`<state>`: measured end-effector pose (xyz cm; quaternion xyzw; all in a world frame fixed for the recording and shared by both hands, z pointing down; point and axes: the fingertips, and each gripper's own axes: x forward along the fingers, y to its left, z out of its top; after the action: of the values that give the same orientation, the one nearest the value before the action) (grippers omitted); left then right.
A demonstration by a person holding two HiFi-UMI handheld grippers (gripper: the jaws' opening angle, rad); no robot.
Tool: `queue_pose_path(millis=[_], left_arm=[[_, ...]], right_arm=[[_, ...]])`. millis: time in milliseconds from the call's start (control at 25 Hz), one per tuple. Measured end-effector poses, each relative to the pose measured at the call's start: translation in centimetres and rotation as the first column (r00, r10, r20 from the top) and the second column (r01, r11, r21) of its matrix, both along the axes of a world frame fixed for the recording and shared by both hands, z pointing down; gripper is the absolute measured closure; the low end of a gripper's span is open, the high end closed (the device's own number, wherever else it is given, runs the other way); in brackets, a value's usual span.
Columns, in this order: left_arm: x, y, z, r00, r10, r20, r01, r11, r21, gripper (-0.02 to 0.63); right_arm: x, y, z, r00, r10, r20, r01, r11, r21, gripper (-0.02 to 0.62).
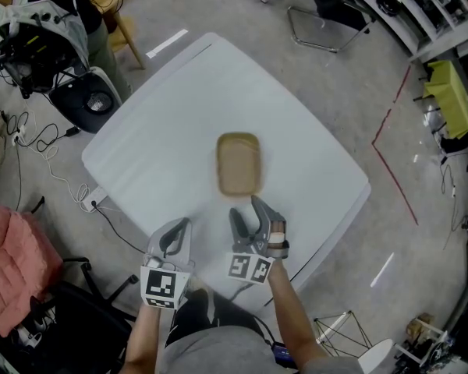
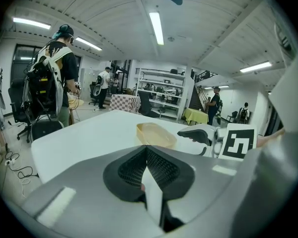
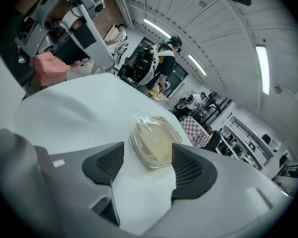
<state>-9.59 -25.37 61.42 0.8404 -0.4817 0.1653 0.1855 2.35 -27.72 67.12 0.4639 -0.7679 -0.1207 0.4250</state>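
Jaws of the right tool (image 3: 148,165) stand spread, with nothing between the dark ribbed pads but bare counter (image 1: 156,146). Just past their tips lies the tray (image 3: 153,143), not touched. In the head view the right tool (image 1: 247,209) hangs over the counter's near corner and points at the tray's near end. Its cube (image 1: 249,268) carries black-and-white square markers, with no words on them.

Beside it, nearer the counter's left corner, is the left tool (image 1: 181,228). Its own view shows the left tool (image 2: 146,155) pressed together and pinching nothing. Its cube (image 1: 161,285) bears the same kind of marker. From there the right tool's marker shows at the right, and the tray (image 2: 155,134) sits beyond.

The tray (image 1: 239,164) is tan, oblong and round-cornered. It lies about mid-counter, a little toward the near corner, its long side running away from the person. The right gripper view shows crinkled clear film over it; no label can be made out.

Off the counter, a pink cloth (image 1: 15,259) lies at the left. A red line (image 1: 390,150) crosses the floor at the right. A chair (image 1: 327,10) stands past the far corner.
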Motion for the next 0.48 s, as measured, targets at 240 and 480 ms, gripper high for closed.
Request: queue_pose_path(millis=[240,480], left_arm=[[-0.21,-0.13,0.58,1.0,0.002,0.0,-0.002,1.0,-0.014,0.594],[-0.35,-0.14,0.66,1.0,-0.003,-0.002,0.003,1.0,-0.016,0.594]], right_arm=[[-0.23,-0.54,0.49,1.0,0.004,0.001,-0.004,1.0,0.008,0.288],[-0.02,-0.78,0.21,1.0,0.016,-0.007,-0.015,0.999,0.038,0.359]])
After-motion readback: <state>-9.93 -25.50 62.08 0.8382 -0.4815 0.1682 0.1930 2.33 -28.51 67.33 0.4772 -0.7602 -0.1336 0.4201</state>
